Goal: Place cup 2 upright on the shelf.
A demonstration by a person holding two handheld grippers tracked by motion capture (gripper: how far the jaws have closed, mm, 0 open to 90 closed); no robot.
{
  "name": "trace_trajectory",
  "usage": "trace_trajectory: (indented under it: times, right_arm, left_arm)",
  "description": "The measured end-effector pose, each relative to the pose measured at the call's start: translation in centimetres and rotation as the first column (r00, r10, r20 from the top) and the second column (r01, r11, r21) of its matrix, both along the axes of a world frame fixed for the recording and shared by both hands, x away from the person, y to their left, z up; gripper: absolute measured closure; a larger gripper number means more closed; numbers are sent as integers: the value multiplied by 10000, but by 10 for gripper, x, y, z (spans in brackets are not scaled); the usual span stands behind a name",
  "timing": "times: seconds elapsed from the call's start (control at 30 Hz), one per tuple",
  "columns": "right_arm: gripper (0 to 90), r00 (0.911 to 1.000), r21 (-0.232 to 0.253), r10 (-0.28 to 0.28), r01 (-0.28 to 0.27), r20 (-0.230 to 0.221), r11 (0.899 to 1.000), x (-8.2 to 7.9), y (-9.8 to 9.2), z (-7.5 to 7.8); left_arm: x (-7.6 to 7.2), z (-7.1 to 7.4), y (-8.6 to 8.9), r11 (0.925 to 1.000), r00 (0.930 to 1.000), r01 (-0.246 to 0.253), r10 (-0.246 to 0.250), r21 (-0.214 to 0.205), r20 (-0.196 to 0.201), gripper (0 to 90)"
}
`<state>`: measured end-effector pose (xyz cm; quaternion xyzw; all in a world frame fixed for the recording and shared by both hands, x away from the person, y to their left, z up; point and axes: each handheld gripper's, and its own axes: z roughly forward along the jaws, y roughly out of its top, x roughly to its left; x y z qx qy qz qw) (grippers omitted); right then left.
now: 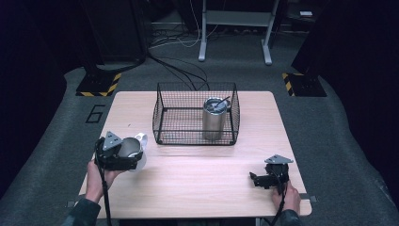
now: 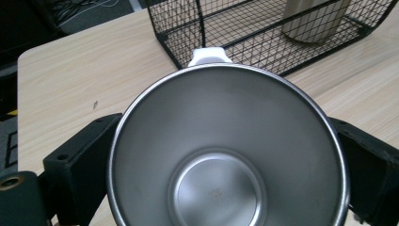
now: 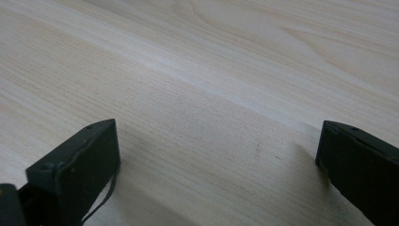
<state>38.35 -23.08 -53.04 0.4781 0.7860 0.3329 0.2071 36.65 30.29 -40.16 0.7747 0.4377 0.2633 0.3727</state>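
A steel mug [image 1: 131, 147] with a white handle [image 1: 141, 138] sits near the table's left edge, and my left gripper [image 1: 123, 156] is shut on it. In the left gripper view the mug [image 2: 226, 155] is empty, its handle [image 2: 210, 55] pointing away, with a black jaw pressed on each side. My right gripper [image 1: 254, 180] rests low at the table's front right, open, with only bare wood [image 3: 211, 117] between its jaws. A tall steel tumbler [image 1: 214, 117] with a dark lid and straw stands inside the black wire basket [image 1: 162, 110].
The wire basket stands at the back middle of the wooden table [image 1: 197, 169]; in the left gripper view its near corner [image 2: 174, 42] lies just beyond the mug. Cables and a white desk frame [image 1: 235, 28] lie on the floor behind.
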Motion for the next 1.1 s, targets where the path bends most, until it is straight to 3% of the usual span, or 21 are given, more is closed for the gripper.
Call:
trace_trajectory:
  times: [0.4,0.73,1.1]
  right_arm:
    - [0,10000,-23,35,-35,-2,10000,0,0,0]
    - [0,10000,-39,91,-92,-26,10000,1,0,0]
    - [0,9998,2,153,-153,-86,9999,2,0,0]
  left_arm:
    - [2,10,-22,9974,9974,715,-715,76,38,59]
    - [6,21,-38,9912,9918,1274,-1277,352,72,59]
    - [14,34,-53,9846,9849,1720,-1726,304,165,59]
